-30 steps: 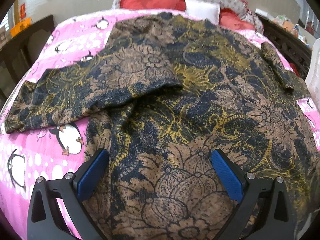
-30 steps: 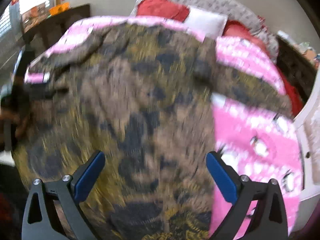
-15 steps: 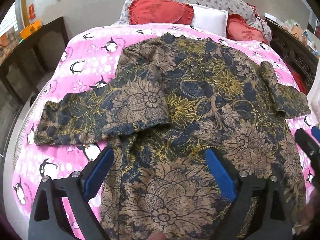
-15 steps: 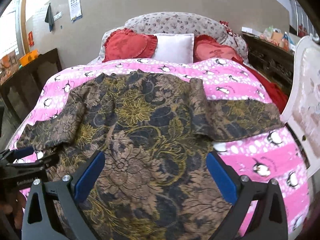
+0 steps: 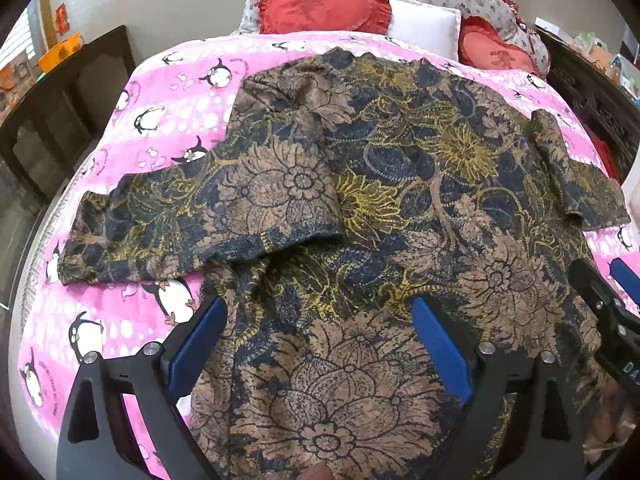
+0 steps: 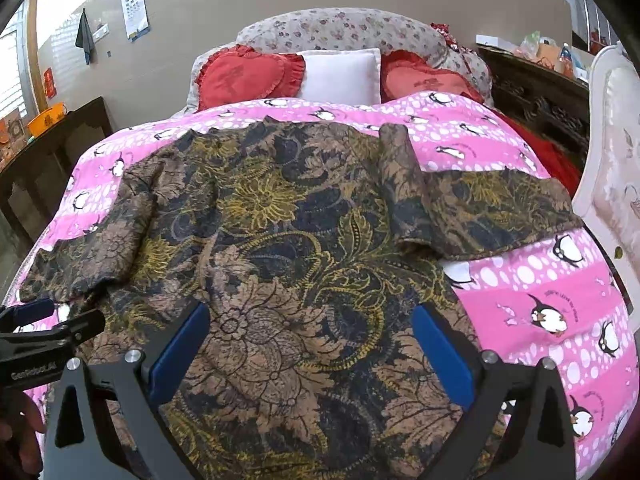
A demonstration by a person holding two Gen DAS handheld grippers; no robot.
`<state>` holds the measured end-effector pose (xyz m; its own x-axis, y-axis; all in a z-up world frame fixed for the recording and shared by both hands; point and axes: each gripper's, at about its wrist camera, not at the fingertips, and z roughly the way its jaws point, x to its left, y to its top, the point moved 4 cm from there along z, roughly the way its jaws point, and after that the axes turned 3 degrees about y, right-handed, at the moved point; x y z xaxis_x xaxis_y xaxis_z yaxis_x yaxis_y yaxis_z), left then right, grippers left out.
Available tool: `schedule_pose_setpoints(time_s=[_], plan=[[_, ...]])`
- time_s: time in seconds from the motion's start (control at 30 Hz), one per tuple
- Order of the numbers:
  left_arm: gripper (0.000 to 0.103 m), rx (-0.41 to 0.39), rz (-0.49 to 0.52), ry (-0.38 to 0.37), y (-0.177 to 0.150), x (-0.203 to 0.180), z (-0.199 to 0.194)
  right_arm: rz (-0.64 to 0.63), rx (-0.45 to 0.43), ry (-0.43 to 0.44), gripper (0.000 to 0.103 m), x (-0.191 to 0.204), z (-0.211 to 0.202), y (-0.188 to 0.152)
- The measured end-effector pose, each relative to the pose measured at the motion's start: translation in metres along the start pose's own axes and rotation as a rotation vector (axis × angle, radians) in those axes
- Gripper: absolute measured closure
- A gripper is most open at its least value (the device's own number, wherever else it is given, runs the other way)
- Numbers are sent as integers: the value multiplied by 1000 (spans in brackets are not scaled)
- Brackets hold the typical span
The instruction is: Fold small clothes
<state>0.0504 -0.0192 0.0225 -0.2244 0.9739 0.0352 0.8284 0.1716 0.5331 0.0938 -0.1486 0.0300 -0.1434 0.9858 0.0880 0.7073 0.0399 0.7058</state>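
Shirt (image 5: 400,208) lies spread flat on bed (image 6: 540,280), no fold made; both claws, left (image 5: 320,344) and right (image 6: 312,348), spread, holding nothing

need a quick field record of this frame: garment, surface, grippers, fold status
garment: floral batik shirt, spread flat, collar toward the pillows
sleeves: left sleeve and right sleeve both out sideways
surface: pink penguin quilt
left gripper: open, above the hem, holding nothing
right gripper: open, above the hem, holding nothing
fold status: no fold visible
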Motion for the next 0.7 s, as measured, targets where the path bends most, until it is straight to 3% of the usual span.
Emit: schedule_pose_setpoints(time_s=[0.37, 0.53, 0.63, 0.7], plan=[[25, 16, -2, 11, 4, -3, 22, -31, 4, -6, 0, 10, 22, 1], [25, 15, 7, 9, 13, -12, 56, -64, -4, -34, 0, 18, 47, 2], [16, -13, -6, 4, 13, -12, 66, -77, 42, -45, 0, 19, 66, -6], [15, -34, -13, -6, 12, -11, 68, -65, 80, -40, 0, 16, 76, -10]])
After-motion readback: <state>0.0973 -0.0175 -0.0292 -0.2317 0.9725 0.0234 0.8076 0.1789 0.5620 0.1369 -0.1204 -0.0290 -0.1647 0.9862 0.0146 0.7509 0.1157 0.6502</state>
